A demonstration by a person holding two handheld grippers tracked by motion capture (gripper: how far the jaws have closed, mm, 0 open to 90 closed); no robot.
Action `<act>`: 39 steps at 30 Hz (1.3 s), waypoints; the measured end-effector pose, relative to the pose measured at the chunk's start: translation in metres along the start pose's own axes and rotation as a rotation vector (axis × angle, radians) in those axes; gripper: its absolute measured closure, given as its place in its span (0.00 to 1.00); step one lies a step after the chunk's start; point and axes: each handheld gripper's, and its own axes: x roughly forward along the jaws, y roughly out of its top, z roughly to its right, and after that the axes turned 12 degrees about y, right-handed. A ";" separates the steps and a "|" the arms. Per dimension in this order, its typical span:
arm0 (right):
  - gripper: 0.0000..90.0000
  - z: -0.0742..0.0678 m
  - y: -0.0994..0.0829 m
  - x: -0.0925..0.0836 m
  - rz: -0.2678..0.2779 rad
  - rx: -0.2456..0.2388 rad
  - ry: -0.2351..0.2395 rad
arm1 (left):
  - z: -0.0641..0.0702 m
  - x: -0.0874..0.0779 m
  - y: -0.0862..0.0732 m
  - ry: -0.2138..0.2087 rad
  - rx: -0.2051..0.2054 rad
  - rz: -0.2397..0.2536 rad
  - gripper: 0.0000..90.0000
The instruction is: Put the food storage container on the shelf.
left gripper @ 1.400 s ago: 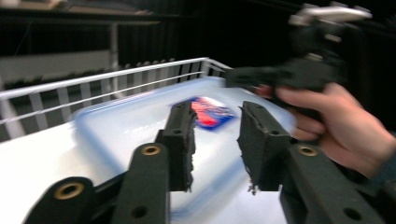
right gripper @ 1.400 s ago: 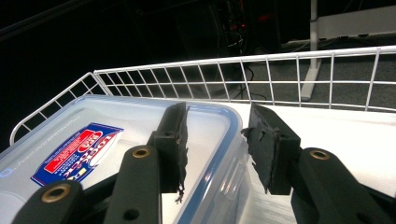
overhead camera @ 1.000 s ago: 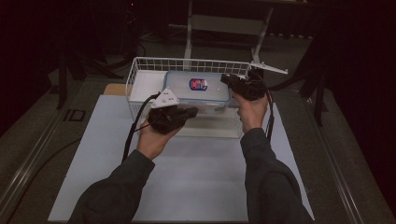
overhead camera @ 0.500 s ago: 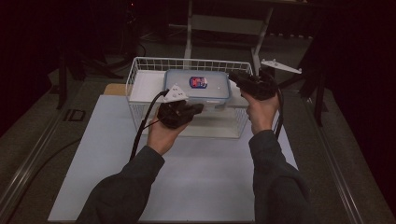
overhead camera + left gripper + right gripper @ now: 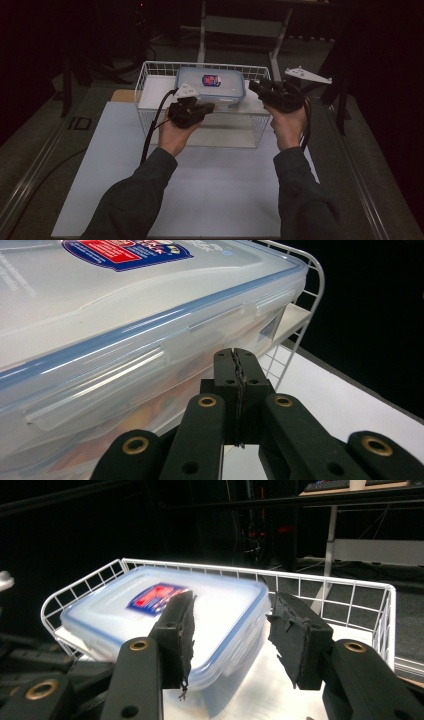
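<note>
Plastic container (image 5: 210, 86) sits in the wire basket (image 5: 145, 80) at 12 o'clock on the surface, long axis 9-to-3. My left claw (image 5: 206, 108) clenched empty, closest, against its near wall; right claw (image 5: 256, 87) released at its 3 o'clock corner.

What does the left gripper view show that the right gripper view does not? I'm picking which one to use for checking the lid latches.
Left gripper view: the container's side latch flaps close up, and the left tongs with jaws pressed together.

Right gripper view: the whole wire basket around the container, and the right tongs with jaws apart, straddling a corner of the container.

Both: the clear plastic container with its blue-sealed lid and red-and-blue label.
</note>
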 end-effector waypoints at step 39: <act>0.40 -0.020 -0.118 -0.090 -0.262 -0.197 0.001 | -0.055 -0.121 -0.085 0.166 0.028 -0.047 0.55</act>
